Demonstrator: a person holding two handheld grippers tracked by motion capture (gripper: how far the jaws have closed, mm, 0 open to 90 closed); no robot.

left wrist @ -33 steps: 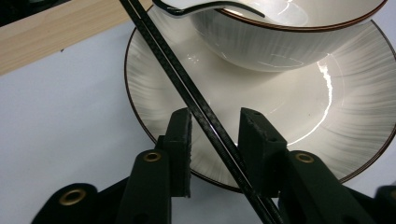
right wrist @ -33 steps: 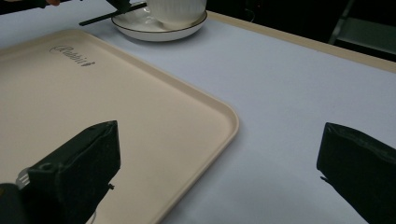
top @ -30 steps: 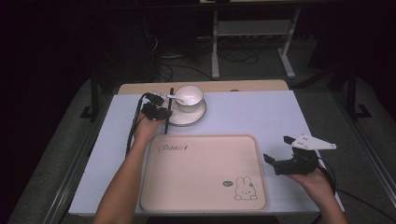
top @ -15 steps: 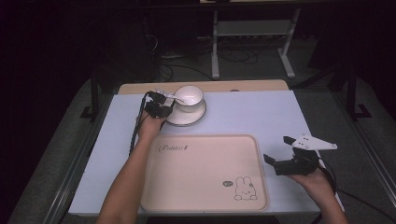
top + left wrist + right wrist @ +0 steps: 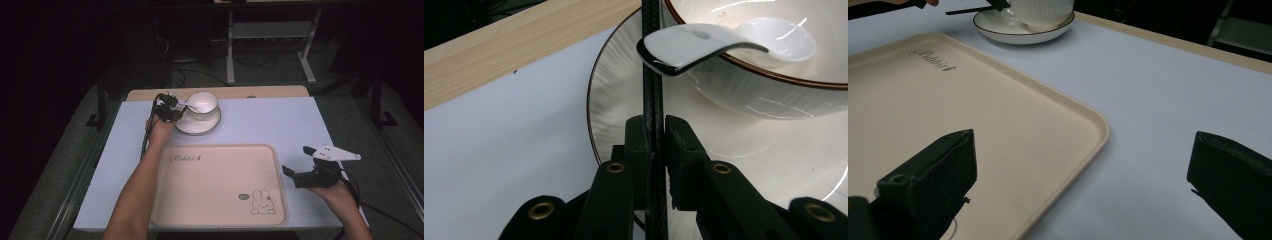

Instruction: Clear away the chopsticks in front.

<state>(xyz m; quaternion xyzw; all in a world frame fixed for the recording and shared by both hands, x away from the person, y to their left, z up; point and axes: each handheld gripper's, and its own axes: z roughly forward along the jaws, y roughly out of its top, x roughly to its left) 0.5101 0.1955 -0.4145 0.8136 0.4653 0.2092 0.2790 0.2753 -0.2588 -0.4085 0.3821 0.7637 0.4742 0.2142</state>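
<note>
A white bowl [image 5: 202, 103] with a brown rim stands on a white saucer [image 5: 197, 125] at the far left of the table. In it lies a white ceramic spoon [image 5: 724, 42], its handle sticking out over the rim. My left gripper [image 5: 175, 107] is at the saucer's left edge, jaws shut tight with no gap. The spoon handle crosses over the thin shut fingertips [image 5: 652, 95] in the left gripper view. My right gripper [image 5: 296, 160] is open and empty, low over the table just right of the beige rabbit tray [image 5: 220, 190].
The tray [image 5: 948, 100] is bare and takes up the near middle of the white table cover [image 5: 280, 120]. A wooden strip [image 5: 250, 92] runs along the far edge. A metal stand [image 5: 270, 30] and cables sit on the dark floor beyond.
My left gripper has crept a little farther away, toward the bowl and the spoon handle. The right gripper has stayed put.
</note>
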